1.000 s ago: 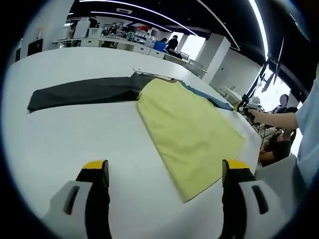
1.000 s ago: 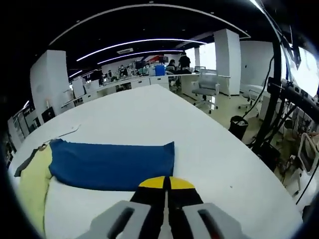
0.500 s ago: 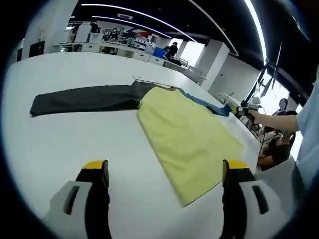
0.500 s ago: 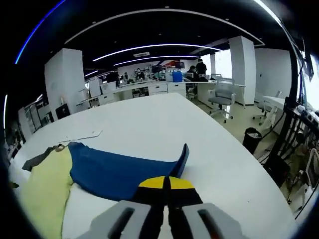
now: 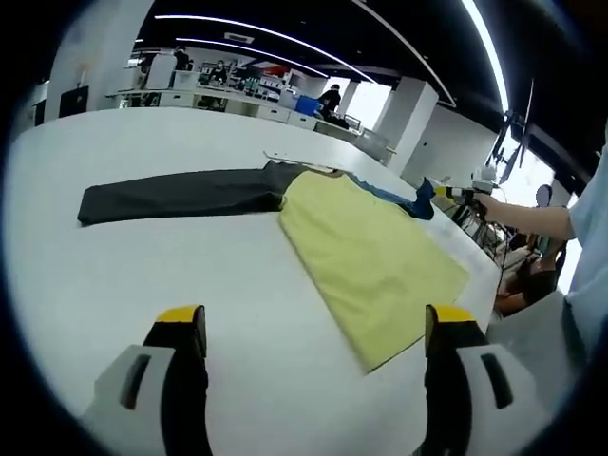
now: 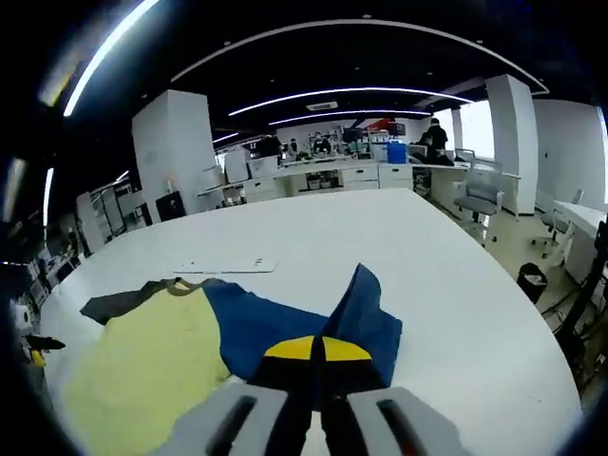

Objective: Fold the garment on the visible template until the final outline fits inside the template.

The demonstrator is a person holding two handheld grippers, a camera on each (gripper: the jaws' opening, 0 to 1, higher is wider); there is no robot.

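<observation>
While the left claw (image 5: 315,328) hovers with jaws wide apart, the left gripper view shows a garment (image 5: 370,252) flat on the white worktop (image 5: 142,275), yellow body, dark sleeve (image 5: 180,193). Seen from the right gripper view, the right claw (image 6: 316,348) pinches the lifted blue sleeve (image 6: 361,309).

Spread flat on the table (image 5: 142,285): garment (image 5: 370,256), one sleeve (image 5: 180,193) stretched to its left, the other sleeve (image 6: 294,323) lifted at its right; paper sheet (image 6: 225,266) beyond the collar.
</observation>
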